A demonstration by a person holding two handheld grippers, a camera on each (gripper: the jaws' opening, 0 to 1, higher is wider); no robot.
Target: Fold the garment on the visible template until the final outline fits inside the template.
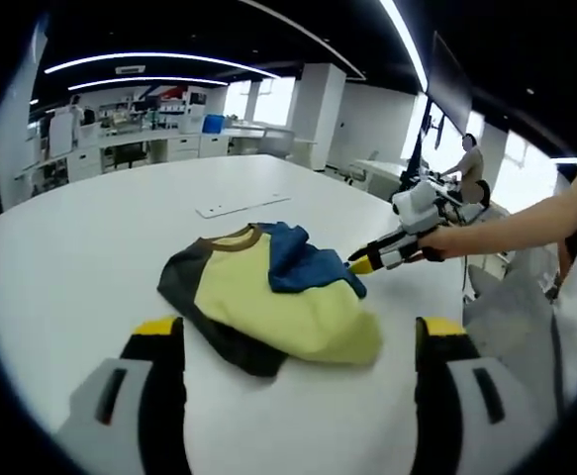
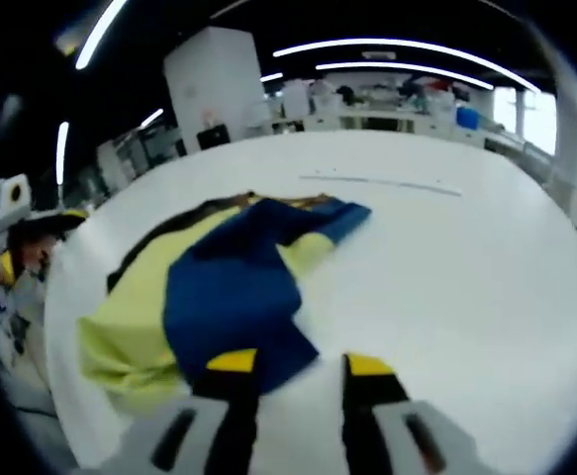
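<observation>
— What is the biggest thing ahead of your jaws?

— The wide white round-edged bench [image 1: 90, 247]. It spreads out past both pairs of my jaws and carries everything I work on.

— And the garment?

— A crumpled short-sleeved shirt of pale yellow cloth with dark grey side panels, a brown collar and blue sleeves [image 1: 268, 297]. In the left gripper view it lies on the bench just beyond my left jaws, centred between them, collar on the far side. In the right gripper view the same shirt [image 2: 219, 287] lies ahead and to the left of my right jaws, a blue sleeve folded over the yellow body, its near blue edge reaching right up to my left-hand jaw tip.

— How do your jaws stand?

— My left gripper [image 1: 298, 341] is released: yellow-tipped black jaws spread wide, nothing between them. My right gripper [image 2: 298, 371] is parted too, bare bench showing in the gap; the cloth is beside one tip, and I cannot tell whether it touches. From the left gripper view, my right gripper [image 1: 359, 264] comes in from the right, its yellow tip at the blue sleeve's edge.

— Anything smaller?

— A thin flat white strip [image 1: 240, 206] lies on the bench beyond the shirt, well apart from it.
</observation>
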